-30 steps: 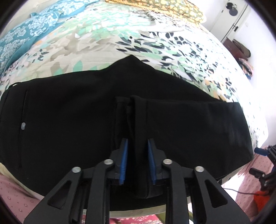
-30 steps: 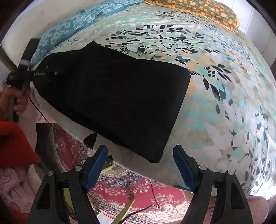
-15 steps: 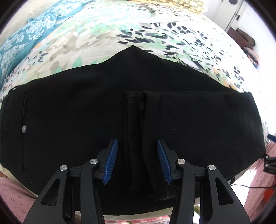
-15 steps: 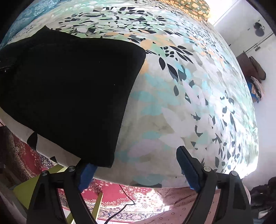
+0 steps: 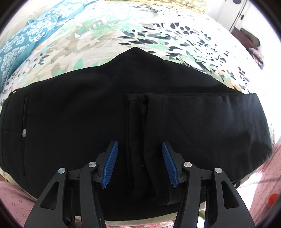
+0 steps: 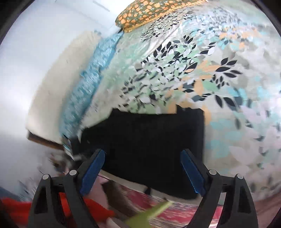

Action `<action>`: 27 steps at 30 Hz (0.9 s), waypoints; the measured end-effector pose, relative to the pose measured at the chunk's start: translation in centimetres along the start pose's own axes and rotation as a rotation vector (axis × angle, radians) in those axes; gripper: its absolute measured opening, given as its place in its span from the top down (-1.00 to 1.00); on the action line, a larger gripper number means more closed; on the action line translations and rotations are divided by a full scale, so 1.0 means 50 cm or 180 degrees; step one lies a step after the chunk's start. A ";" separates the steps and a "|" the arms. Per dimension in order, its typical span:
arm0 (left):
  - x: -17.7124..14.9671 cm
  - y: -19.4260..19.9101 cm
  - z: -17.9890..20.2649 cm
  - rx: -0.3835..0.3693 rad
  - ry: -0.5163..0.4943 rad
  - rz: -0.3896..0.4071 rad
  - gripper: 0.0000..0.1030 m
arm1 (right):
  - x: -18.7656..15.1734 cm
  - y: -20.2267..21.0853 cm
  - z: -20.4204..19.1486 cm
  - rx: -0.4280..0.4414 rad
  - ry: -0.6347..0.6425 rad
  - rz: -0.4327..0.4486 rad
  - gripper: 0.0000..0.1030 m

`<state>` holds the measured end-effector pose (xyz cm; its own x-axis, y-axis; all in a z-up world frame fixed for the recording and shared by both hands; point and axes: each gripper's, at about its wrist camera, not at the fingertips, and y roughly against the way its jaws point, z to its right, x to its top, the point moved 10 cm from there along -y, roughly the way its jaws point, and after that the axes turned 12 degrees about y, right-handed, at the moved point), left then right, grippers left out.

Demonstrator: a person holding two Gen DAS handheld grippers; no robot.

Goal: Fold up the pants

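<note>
Left gripper (image 5: 139, 164) hovering over the black pants (image 5: 70, 122), jaws standing apart after just opening — blue ribbed pads (image 5: 110, 164) clear of the cloth on either side. Between them, a raised fold ridge (image 5: 137, 136) of the same black fabric running away from the tool, touching neither pad. Beyond that ridge, the folded leg layer (image 5: 202, 122) lying flat across the right half, its far edge straight. Off to the left, the waist end showing a pocket slit with a small pale button (image 5: 24, 132). Pants lying spread along the near edge of the bed, on a leaf-print bedsheet (image 5: 105, 43) in green, beige and black. Farther out, a teal patterned cloth (image 5: 26, 40) along the far left side.

Right gripper (image 6: 142, 168) pointing toward the same pants (image 6: 149, 140) from the other end, jaws spread wide and just widening, nothing between the pads (image 6: 192, 171) — garment lying beyond the fingertips. View blurring heavily on the left. Bedsheet (image 6: 210, 70) filling the right half, an orange-flowered pillow (image 6: 140, 14) lying at the far end, a red patterned rug (image 6: 166, 207) showing below the bed edge.
</note>
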<state>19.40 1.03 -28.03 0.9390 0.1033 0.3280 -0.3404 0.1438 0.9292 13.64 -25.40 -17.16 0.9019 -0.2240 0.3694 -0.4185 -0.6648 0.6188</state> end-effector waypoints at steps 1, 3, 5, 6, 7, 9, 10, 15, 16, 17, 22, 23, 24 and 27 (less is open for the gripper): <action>0.000 0.000 0.000 -0.0004 -0.0001 0.0003 -0.05 | 0.013 -0.030 0.026 0.0031 -0.0136 0.0007 -0.71; -0.002 0.001 -0.002 -0.0006 -0.0009 0.0018 -0.06 | 0.033 -0.086 0.068 0.0021 -0.0398 0.0040 -0.71; -0.004 0.001 -0.002 0.0003 -0.0025 0.0030 -0.08 | 0.037 -0.108 0.147 -0.0441 -0.0553 -0.0025 -0.63; -0.004 0.002 -0.002 0.0004 -0.0031 0.0033 -0.09 | 0.039 -0.104 0.182 -0.0769 -0.0581 -0.0057 -0.52; -0.006 0.002 -0.004 0.0007 -0.0033 0.0033 -0.09 | 0.029 -0.090 0.214 -0.1098 -0.0585 -0.0115 -0.52; -0.005 0.002 -0.004 -0.0002 -0.0024 0.0026 -0.09 | 0.021 -0.059 0.215 -0.1021 -0.0704 -0.0018 -0.52; -0.005 0.002 -0.004 -0.0005 -0.0024 0.0021 -0.09 | 0.019 -0.042 0.206 -0.0885 -0.0759 0.0067 -0.53; -0.001 -0.001 -0.004 -0.0008 -0.0005 0.0004 -0.13 | -0.018 -0.017 0.041 0.0169 -0.0582 0.0094 -0.57; 0.000 -0.002 -0.005 -0.0009 -0.0002 0.0002 -0.13 | -0.035 -0.030 0.016 0.0318 -0.0576 0.0011 -0.59; 0.000 -0.002 -0.005 -0.0009 -0.0001 0.0001 -0.14 | -0.056 -0.048 0.013 0.0335 -0.0590 -0.0079 -0.59; -0.004 0.001 -0.007 -0.0024 0.0005 0.0005 -0.19 | -0.152 -0.064 0.124 -0.0312 -0.0835 -0.0321 -0.01; -0.004 0.001 -0.008 -0.0016 0.0001 0.0009 -0.19 | -0.149 -0.050 0.126 -0.0333 -0.0897 -0.0259 0.04; -0.005 0.002 -0.008 -0.0008 -0.0003 0.0012 -0.19 | -0.141 -0.035 0.119 -0.0450 -0.0840 -0.0219 -0.10; -0.004 0.001 -0.007 -0.0002 0.0013 0.0002 -0.19 | -0.100 -0.016 0.055 -0.0440 -0.0475 -0.0096 -0.46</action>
<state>19.17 1.37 -28.12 0.9386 0.1074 0.3279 -0.3410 0.1444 0.9289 9.74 -25.72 -21.41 0.9158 -0.3155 0.2487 -0.3925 -0.5710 0.7210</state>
